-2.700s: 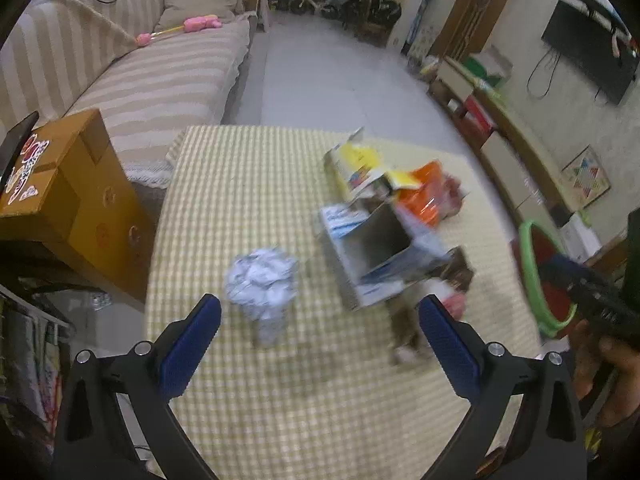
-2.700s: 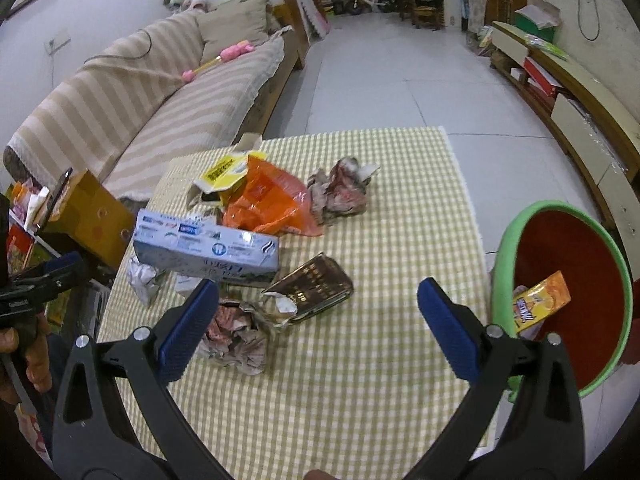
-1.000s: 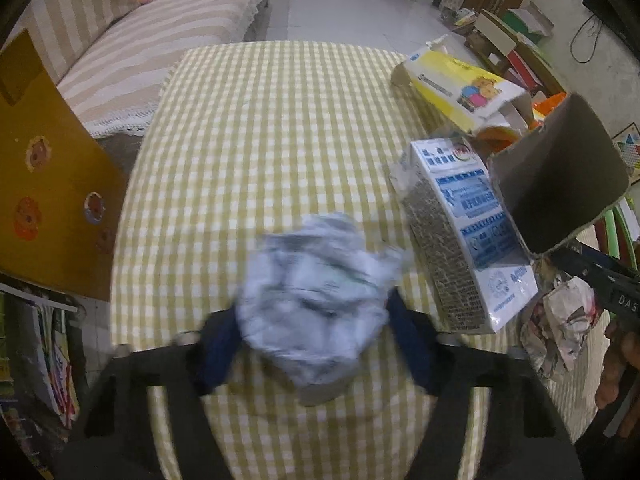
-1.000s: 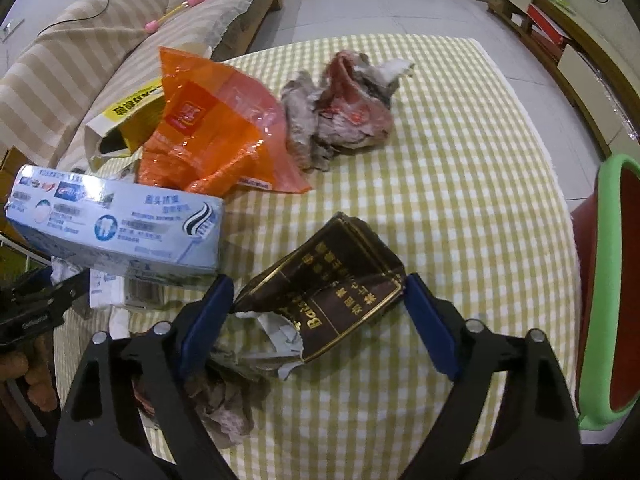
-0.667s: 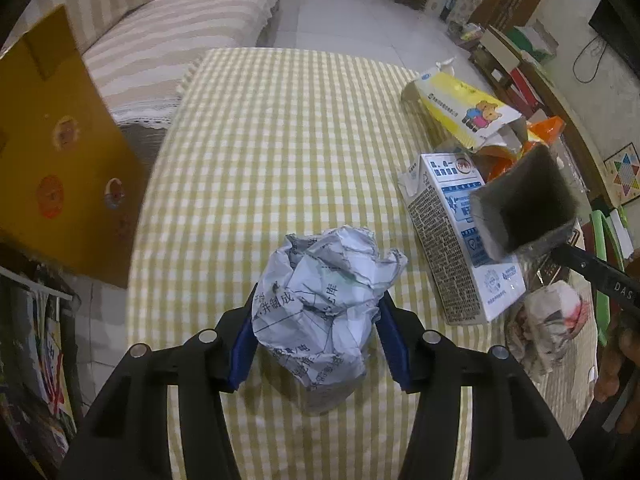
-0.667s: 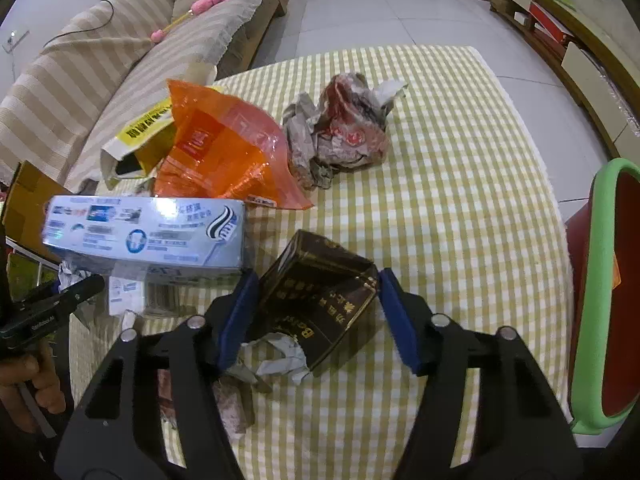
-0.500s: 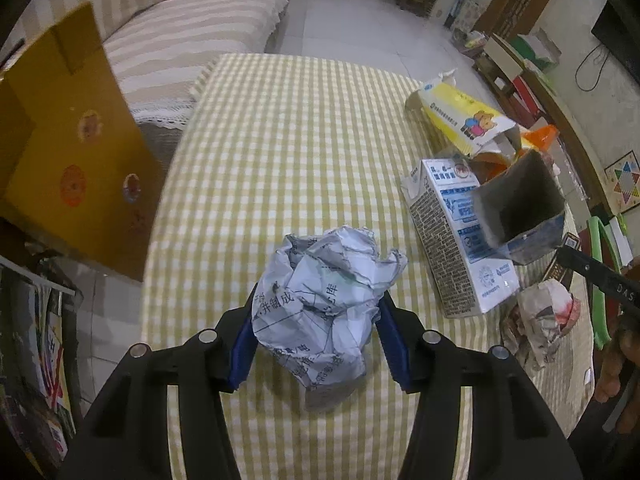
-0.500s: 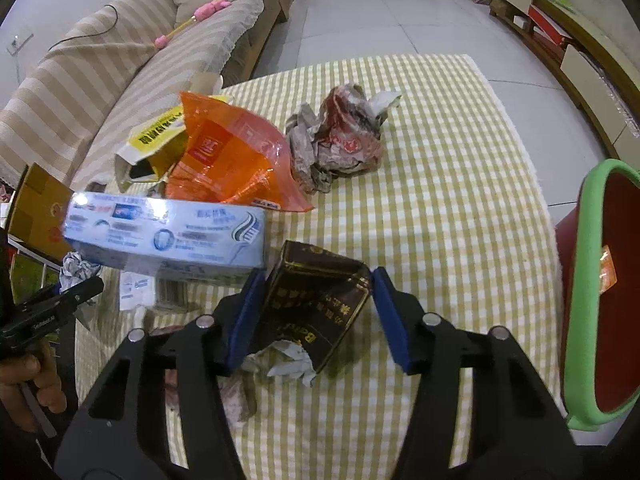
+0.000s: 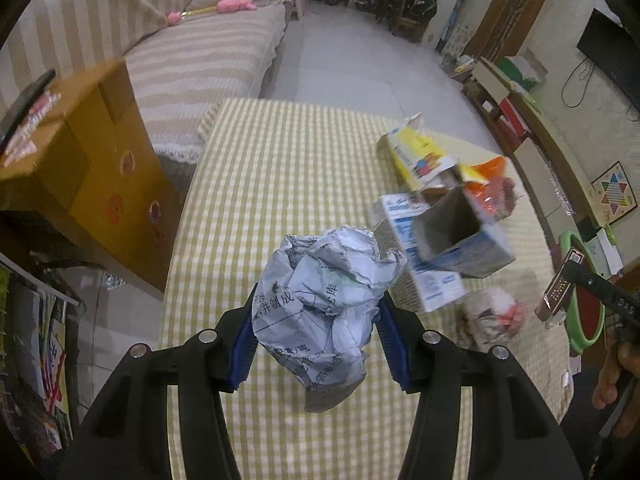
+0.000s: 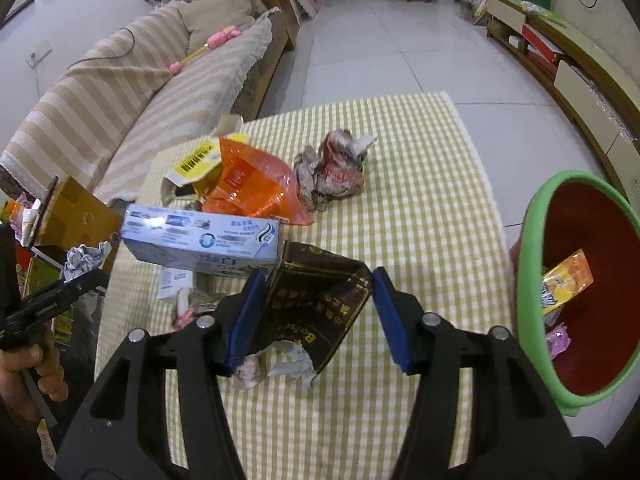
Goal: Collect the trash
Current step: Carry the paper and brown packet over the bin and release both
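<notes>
My left gripper [image 9: 318, 338] is shut on a crumpled white paper ball [image 9: 324, 304] and holds it above the checked tablecloth [image 9: 280, 184]. My right gripper [image 10: 316, 314] is shut on a dark brown carton [image 10: 316, 292] with torn paper hanging from it, lifted above the cloth. The red bin with a green rim [image 10: 536, 248] stands to the right of the table, with a yellow wrapper [image 10: 564, 280] inside. The right gripper with the brown carton [image 9: 560, 288] also shows at the far right of the left wrist view.
On the cloth lie a blue toothpaste box [image 10: 200, 236], an orange bag [image 10: 252, 184], a yellow carton [image 10: 196, 164] and crumpled wrappers [image 10: 332, 172]. A brown cardboard box [image 9: 72, 168] stands left of the table. A striped sofa [image 9: 192, 52] lies beyond.
Both grippers closed on their items and lifted them. The paper ball and the brown carton now hang higher above the cloth, and both views have pulled back from the table.
</notes>
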Action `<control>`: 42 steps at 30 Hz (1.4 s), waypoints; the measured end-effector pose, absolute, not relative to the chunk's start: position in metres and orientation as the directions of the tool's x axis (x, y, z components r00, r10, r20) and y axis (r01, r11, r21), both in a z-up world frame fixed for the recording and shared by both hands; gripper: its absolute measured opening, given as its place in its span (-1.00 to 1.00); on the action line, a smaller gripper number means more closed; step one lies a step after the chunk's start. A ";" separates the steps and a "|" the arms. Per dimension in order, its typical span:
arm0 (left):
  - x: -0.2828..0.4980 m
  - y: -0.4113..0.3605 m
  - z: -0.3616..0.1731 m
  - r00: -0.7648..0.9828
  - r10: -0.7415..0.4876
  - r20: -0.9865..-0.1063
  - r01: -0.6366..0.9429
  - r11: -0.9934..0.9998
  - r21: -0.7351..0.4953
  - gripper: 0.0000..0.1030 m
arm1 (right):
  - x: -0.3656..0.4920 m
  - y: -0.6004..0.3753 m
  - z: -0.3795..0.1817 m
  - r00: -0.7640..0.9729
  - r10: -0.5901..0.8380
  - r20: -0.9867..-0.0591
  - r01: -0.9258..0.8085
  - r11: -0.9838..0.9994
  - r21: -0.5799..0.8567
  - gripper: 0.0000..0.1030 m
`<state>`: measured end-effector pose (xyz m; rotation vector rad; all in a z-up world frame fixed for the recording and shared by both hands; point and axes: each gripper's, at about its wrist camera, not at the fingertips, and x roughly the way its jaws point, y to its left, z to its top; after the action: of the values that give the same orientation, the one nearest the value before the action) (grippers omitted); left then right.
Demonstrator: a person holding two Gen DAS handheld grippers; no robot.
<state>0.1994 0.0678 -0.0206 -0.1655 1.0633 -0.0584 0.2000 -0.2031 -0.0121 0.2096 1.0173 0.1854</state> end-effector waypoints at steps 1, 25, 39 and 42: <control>0.199 0.065 -0.016 0.492 -0.132 -0.860 -0.025 0.986 -0.165 -0.02 | 0.199 -0.203 -0.009 0.519 0.250 -0.818 -0.057 0.964 0.258 0.04; 0.196 -0.058 0.054 0.549 -0.255 -0.796 0.205 0.964 -0.168 -0.02 | 0.167 -0.278 0.049 0.641 0.208 -0.739 0.010 0.960 0.279 0.04; 0.214 -0.208 0.064 0.462 -0.434 -0.774 0.435 0.871 -0.228 -0.02 | 0.142 -0.407 0.058 0.687 0.083 -0.722 0.195 0.936 0.293 0.04; 0.217 -0.243 0.064 0.431 -0.475 -0.768 0.483 0.840 -0.248 -0.02 | 0.137 -0.432 0.056 0.686 0.060 -0.725 0.229 0.928 0.294 0.04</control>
<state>0.2169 -0.2428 0.0643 0.0099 0.9541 -0.5973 0.1369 -0.4318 0.0559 0.3808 0.8137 -0.0974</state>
